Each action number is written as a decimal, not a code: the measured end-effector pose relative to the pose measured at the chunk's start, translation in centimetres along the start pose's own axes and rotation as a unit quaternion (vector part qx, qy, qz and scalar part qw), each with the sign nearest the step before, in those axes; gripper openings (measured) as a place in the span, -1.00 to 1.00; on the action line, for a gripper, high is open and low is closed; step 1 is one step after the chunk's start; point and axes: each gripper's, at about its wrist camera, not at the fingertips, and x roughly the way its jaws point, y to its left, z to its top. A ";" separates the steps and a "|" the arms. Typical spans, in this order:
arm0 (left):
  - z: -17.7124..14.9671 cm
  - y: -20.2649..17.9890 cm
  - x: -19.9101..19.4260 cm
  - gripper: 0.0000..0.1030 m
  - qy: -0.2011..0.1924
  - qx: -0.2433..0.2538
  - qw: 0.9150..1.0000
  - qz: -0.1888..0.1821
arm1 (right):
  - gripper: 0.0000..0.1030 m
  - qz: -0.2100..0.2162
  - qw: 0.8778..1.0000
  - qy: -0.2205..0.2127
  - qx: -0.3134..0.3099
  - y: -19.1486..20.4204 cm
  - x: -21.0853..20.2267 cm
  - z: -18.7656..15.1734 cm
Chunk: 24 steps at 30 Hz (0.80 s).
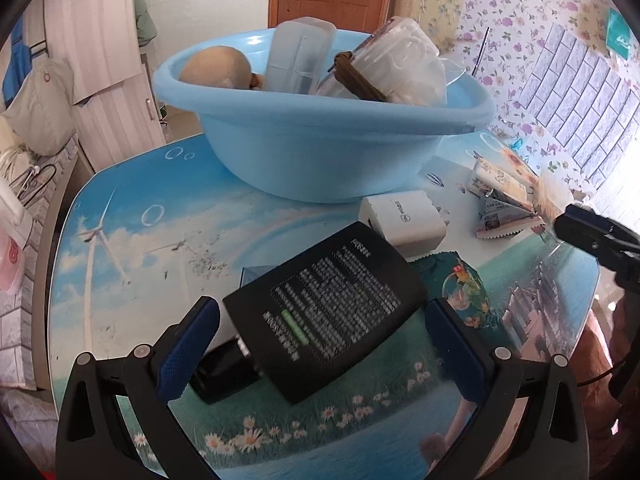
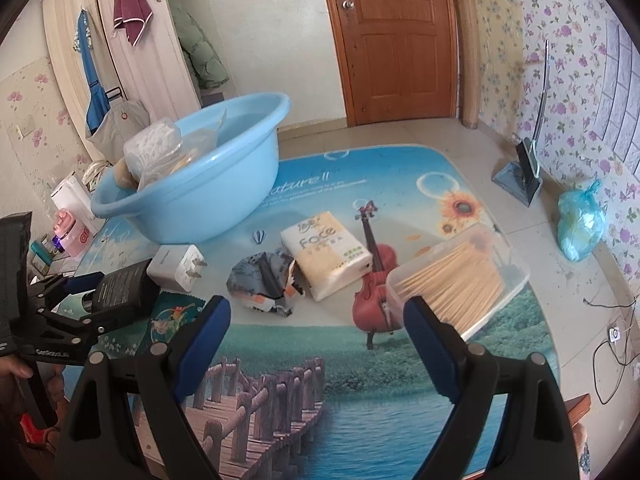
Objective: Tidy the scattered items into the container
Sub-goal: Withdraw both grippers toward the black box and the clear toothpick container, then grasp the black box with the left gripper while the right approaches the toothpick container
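A black power adapter lies on the picture-printed table, between the fingers of my left gripper, which stands open around it. The adapter partly covers a green packet. A white plug charger sits just beyond it, in front of the light blue basin, which holds several items. My right gripper is open and empty above the table. A clear box of wooden sticks lies by its right fingertip. A tissue pack and a crumpled wrapper lie ahead of it.
The basin stands at the table's far left. My left gripper and a hand are at the left edge. Off the table, a tied blue bag and a dustpan stand on the floor by the flowered wall.
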 end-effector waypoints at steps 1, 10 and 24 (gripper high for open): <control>0.1 0.0 0.1 1.00 0.000 0.002 1.000 0.001 | 0.74 -0.004 1.000 -0.005 -0.001 -0.2 -0.2 0.1; -0.2 0.5 0.5 0.93 0.002 -0.002 1.000 -0.017 | 0.74 -0.054 0.998 -0.021 0.025 -3.0 -0.9 1.1; -1.5 2.7 -0.7 0.44 -0.011 -0.014 1.000 -0.005 | 0.79 -0.129 0.992 0.003 -0.012 -3.6 1.8 1.1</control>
